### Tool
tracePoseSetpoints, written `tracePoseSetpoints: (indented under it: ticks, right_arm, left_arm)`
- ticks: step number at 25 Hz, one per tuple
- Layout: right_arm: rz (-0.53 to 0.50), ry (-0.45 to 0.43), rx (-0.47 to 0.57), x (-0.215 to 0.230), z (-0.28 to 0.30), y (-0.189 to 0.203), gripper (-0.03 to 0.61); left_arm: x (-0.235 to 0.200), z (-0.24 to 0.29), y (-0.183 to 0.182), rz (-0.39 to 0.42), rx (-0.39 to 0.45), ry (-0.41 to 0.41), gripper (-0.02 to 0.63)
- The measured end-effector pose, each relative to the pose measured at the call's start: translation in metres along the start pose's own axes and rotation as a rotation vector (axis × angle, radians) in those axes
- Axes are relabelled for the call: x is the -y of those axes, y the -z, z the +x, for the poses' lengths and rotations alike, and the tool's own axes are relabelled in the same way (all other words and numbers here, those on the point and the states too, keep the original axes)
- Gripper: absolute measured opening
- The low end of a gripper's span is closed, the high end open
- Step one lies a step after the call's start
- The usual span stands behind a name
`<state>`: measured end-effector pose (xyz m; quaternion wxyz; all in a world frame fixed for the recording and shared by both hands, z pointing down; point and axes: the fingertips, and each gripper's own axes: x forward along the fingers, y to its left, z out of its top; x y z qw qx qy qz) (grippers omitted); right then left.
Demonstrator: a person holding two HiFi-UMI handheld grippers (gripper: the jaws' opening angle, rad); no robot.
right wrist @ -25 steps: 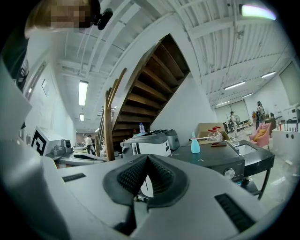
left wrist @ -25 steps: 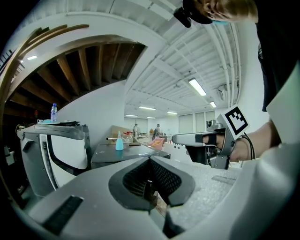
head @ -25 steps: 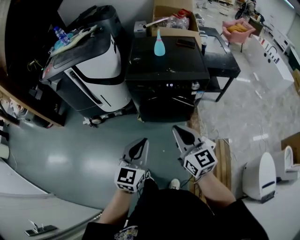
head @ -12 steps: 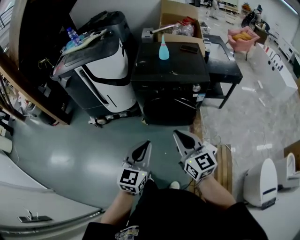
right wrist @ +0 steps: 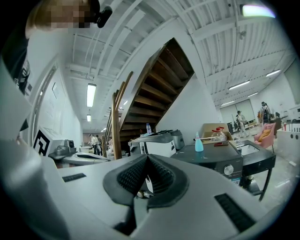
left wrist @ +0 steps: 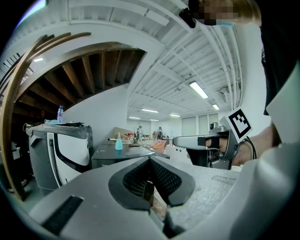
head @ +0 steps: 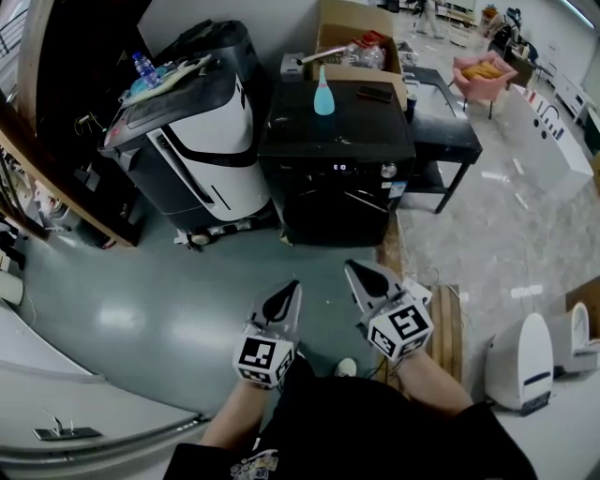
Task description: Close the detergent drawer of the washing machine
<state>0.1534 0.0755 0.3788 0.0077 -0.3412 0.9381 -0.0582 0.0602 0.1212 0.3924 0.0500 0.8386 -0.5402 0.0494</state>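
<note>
Left tool [head: 284, 295] & right tool [head: 361, 274] both fully closed, nothing gripped, well short of glossy black front-loading washing machine [head: 336, 202]. Its detergent drawer is too small to make out. Turquoise plastic bottle [head: 323, 97] on top.

- The washing machine [head: 336, 141] is showing a dark, smooth, faintly glinting top.
- The floor [head: 141, 314] is shining glossy (lights are mirroring in it).
- The left gripper [left wrist: 150, 160] is looking like matt grey plastic, with ribbed pads [left wrist: 164, 177], possibly rubber.
- The box [head: 339, 19] is showing dull cardboard.
</note>
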Motion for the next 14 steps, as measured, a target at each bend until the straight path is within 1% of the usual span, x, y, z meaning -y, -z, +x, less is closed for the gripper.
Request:
tracePoseSetpoints:
  ticks: [6,14]
  right_arm:
    - [0.011,0.007,-0.013,0.002,0.000,-0.003,-0.002]
    - [0.022,0.004,0.003,0.012,0.005,-0.005,-0.002]
  left_arm:
    - [0.001,0.001,-0.002,0.010,-0.003,-0.001,0.003]
    - [-0.004,0.009,-0.005,0.017,0.000,-0.012,0.003]
